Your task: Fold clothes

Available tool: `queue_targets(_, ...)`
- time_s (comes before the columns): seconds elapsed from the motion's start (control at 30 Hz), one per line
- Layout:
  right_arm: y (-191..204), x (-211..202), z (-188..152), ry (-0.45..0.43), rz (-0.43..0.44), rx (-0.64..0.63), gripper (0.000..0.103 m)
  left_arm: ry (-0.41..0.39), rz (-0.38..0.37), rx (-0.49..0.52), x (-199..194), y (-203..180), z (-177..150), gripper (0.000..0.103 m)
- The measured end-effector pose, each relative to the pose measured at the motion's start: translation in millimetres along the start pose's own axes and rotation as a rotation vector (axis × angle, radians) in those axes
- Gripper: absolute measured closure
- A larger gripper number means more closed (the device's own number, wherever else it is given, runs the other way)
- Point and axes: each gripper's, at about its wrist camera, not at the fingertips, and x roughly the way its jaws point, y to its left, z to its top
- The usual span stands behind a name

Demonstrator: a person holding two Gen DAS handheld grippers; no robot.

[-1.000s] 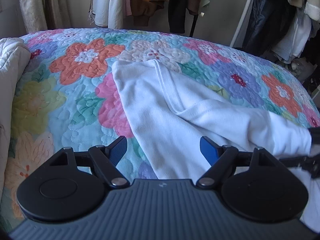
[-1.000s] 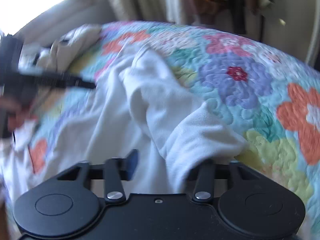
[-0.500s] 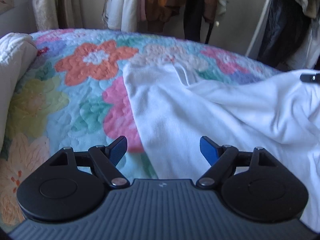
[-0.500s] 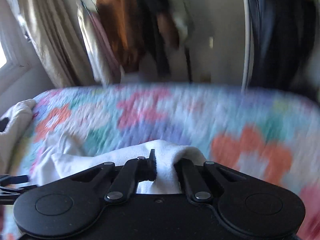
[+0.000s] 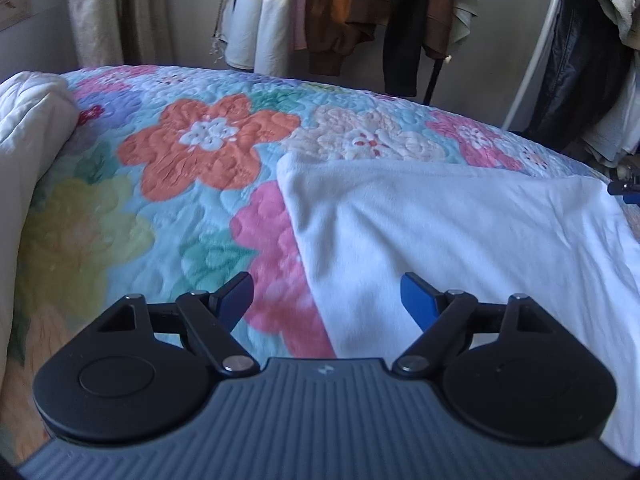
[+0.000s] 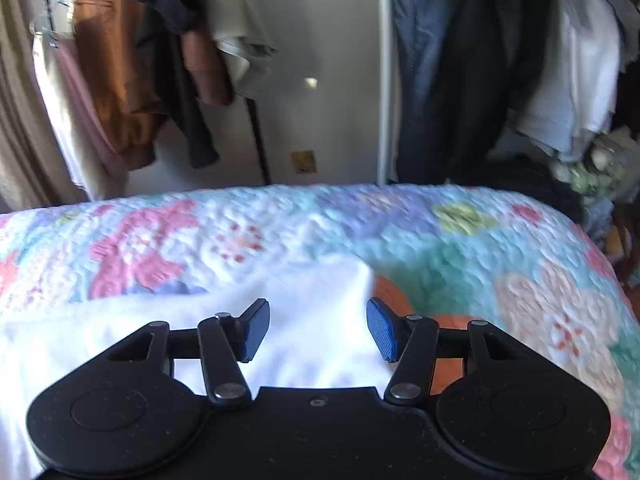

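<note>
A white garment (image 5: 460,232) lies flat on the floral quilt (image 5: 200,152), folded over with a straight far edge. My left gripper (image 5: 327,298) is open and empty, low over the garment's left edge. My right gripper (image 6: 318,330) is open and empty just above the garment's far right corner (image 6: 320,292). The right gripper's tip also shows at the right edge of the left wrist view (image 5: 626,190).
A white padded duvet (image 5: 28,128) lies at the quilt's left side. Hanging clothes on a rack (image 5: 344,12) and dark garments (image 6: 460,60) stand behind the bed. A white pole (image 5: 536,40) rises at the far right.
My right gripper carried the garment's fold across to the far right, laid it flat and opened, letting it go. My left gripper stayed open and barely moved.
</note>
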Motion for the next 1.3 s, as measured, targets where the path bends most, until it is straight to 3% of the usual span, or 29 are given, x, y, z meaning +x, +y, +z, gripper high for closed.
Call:
queue_targets(0.13,-20,15,-7,0.028,0.013,0.090,0.037,0.022,0.058,0.060,22,9,19,0.015)
queue_targets(0.17,-27,18,-8,0.037,0.031,0.129,0.037,0.027,0.055,0.055,29,13,23,0.015)
queue_targets(0.23,-40,25,-11,0.052,0.077,0.209,0.037,0.049,-0.018,0.034,44,19,26,0.015)
queue_targets(0.33,-50,37,-10,0.045,0.112,0.297,0.036,0.012,-0.021,0.175,55,1,21,0.010)
queue_targets(0.43,-50,52,-7,0.062,0.147,0.319,0.037,-0.008,-0.030,0.096,69,0,25,0.006)
queue_targets(0.47,-46,56,-5,0.080,0.171,0.296,0.040,-0.019,-0.040,0.066,70,0,26,0.019)
queue_targets(0.5,-40,57,-4,0.092,0.170,0.252,0.058,-0.024,-0.038,0.071,68,-2,27,0.036)
queue_targets(0.53,-32,54,-3,0.087,0.154,0.191,0.097,-0.029,-0.035,0.078,65,-4,28,0.068)
queue_targets(0.57,-24,48,-3,0.064,0.143,0.126,0.097,-0.046,-0.031,0.104,58,-9,28,0.093)
queue_targets(0.6,-17,39,-2,0.017,0.131,0.057,0.097,-0.064,-0.028,0.131,51,-15,29,0.098)
queue_targets(0.63,-11,26,-2,-0.050,0.114,-0.018,0.097,-0.083,-0.024,0.157,43,-20,29,0.098)
queue_targets(0.73,-4,-7,1,-0.239,0.064,-0.137,0.098,-0.311,0.065,0.243,0,-35,28,0.098)
queue_targets(0.77,-4,-17,2,-0.301,0.050,-0.159,0.098,-0.363,0.074,0.227,-11,-37,30,0.098)
queue_targets(0.83,-3,-18,4,-0.321,-0.007,-0.182,0.097,-0.421,0.112,0.185,-23,-40,35,0.098)
queue_targets(0.87,-2,-14,5,-0.293,-0.044,-0.194,0.097,-0.382,0.145,0.201,-16,-44,37,0.096)
queue_targets(0.9,0,-7,6,-0.246,-0.084,-0.209,0.089,-0.339,0.178,0.219,-8,-48,40,0.094)
queue_targets(1.0,5,-1,0,-0.178,-0.198,-0.228,0.062,-0.045,0.186,0.189,37,-44,41,0.078)
queue_targets(1.03,5,-6,-3,-0.168,-0.201,-0.225,0.050,-0.032,0.171,0.171,33,-42,37,0.077)
queue_targets(1.1,6,-22,-12,-0.148,-0.163,-0.221,0.047,-0.015,0.141,0.137,24,-38,30,0.072)
queue_targets(1.17,9,-43,-26,-0.113,-0.112,-0.239,0.046,-0.061,0.153,0.218,-1,-46,18,0.043)
queue_targets(1.3,13,-101,-69,-0.073,-0.049,-0.252,0.040,-0.081,0.179,0.336,-54,-60,-7,0.034)
